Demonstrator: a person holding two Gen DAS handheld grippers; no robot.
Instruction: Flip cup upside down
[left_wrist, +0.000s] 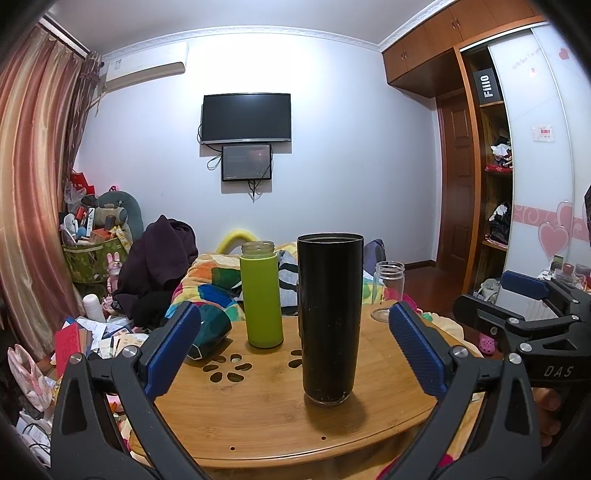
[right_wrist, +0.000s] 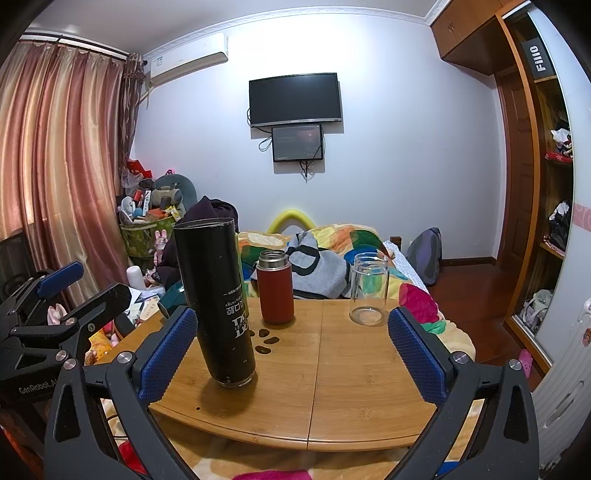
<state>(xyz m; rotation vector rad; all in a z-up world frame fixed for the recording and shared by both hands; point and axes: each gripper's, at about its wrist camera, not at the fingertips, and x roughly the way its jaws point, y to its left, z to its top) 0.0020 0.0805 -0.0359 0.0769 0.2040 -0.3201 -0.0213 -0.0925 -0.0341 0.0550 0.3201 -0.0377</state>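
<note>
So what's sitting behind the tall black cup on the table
From the right wrist view, a red flask stands behind the black cup; the left wrist view shows a green bottle there, but the cup itself hides the red flask.

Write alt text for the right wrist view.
A tall black cup stands on a wooden table, its printed text upside down, just ahead of the open right gripper. Behind it stand a red flask and a clear glass jar.

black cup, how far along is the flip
Possibly done: the black cup stands on the wooden table with its printed text upside down, so it looks inverted. Nothing is in hand: the left gripper and right gripper are both open, touching nothing. Only backing away seems left.
</note>
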